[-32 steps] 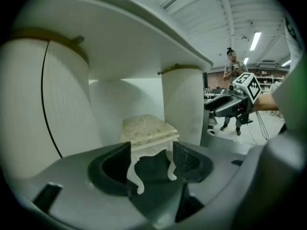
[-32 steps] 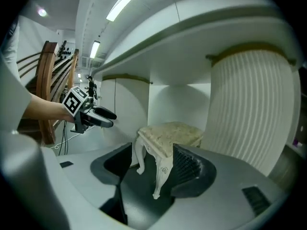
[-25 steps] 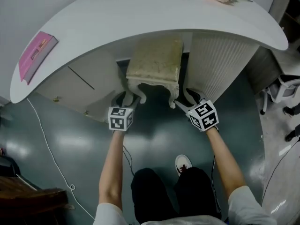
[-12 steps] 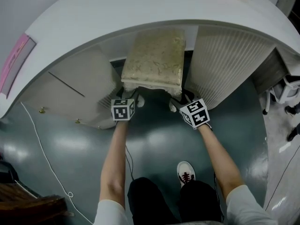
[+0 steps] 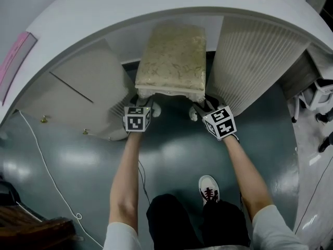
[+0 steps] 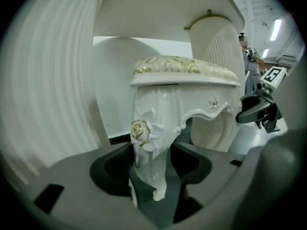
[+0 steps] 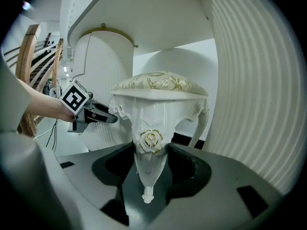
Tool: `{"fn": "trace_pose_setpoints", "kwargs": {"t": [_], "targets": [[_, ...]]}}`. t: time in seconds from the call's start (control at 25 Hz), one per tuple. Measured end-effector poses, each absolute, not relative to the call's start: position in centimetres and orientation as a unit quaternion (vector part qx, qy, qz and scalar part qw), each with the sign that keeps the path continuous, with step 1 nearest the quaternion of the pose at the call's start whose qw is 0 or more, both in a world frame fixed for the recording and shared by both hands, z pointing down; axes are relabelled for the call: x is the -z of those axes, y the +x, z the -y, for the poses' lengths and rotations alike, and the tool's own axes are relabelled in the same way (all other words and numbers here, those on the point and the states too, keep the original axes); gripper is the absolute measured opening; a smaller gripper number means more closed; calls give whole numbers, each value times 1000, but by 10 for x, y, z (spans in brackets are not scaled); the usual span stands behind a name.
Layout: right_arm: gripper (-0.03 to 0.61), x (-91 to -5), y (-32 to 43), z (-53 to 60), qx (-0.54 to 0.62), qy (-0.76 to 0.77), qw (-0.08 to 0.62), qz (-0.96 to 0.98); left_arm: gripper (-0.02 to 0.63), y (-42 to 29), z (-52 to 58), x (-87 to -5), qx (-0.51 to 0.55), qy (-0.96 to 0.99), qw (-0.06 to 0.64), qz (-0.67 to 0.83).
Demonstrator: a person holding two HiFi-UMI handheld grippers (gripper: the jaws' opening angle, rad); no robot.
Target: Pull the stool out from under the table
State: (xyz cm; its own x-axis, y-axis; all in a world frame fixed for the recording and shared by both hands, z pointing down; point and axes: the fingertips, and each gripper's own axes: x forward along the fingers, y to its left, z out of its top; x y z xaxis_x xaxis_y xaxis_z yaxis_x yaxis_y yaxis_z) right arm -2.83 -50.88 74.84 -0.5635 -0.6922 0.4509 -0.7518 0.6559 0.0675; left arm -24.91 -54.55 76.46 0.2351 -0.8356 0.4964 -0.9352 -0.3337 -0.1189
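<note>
The stool (image 5: 171, 56) has a cream and gold cushion and carved white legs, and stands under the curved white table (image 5: 104, 9). My left gripper (image 5: 141, 104) is at its front left leg and my right gripper (image 5: 203, 107) at its front right leg. In the left gripper view the rose-carved leg (image 6: 151, 147) stands between the jaws of the left gripper (image 6: 151, 171), which are closing with both pads against it. The right gripper view shows the other rose-carved leg (image 7: 149, 162) the same way in the right gripper (image 7: 149, 174). Each gripper view also shows the other gripper off to the side.
A ribbed white pedestal (image 5: 255, 61) stands right of the stool, a cabinet side with small knobs (image 5: 78, 87) to its left. A pink book (image 5: 13, 61) lies on the tabletop. A cable (image 5: 47, 160) runs over the grey floor. A chair base (image 5: 320, 95) is at the far right.
Both grippers have moved forward to the stool's front legs, which now sit between their jaws. The head view has shifted closer over the table.
</note>
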Motion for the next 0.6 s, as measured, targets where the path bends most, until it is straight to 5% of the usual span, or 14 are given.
{"fn": "trace_pose_setpoints", "kwargs": {"t": [0.6], "targets": [[235,-751,-2,417,-70,417,251,871,230,-224,421,-766,-205,812,116,534]]}}
